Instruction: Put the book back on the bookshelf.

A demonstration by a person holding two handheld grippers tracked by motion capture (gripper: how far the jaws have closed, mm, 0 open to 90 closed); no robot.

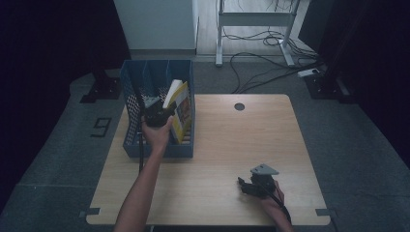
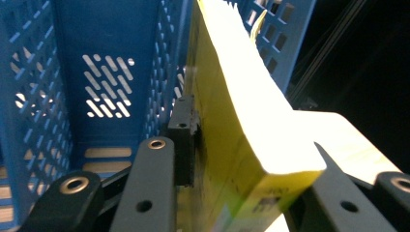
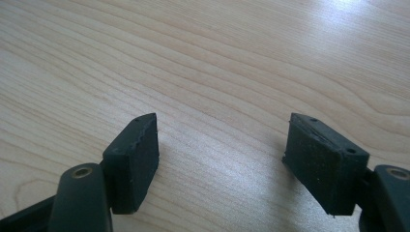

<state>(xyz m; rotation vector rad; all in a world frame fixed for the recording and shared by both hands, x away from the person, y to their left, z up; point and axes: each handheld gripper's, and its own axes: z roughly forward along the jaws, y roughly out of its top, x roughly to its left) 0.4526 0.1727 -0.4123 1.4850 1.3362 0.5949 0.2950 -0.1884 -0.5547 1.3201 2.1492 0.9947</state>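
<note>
A light wooden table with a dark round cable hole near its far edge is seen on grey carpet. Beyond it, black cables are trailed across the floor (around a white desk frame). A white power strip lies at right.

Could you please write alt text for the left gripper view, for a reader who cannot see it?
The left gripper clamps a yellow book between its two black jaws, holding it on edge at the right-hand slot of a blue perforated file organizer. The organizer's empty slots and slotted walls lie to the left.
</note>
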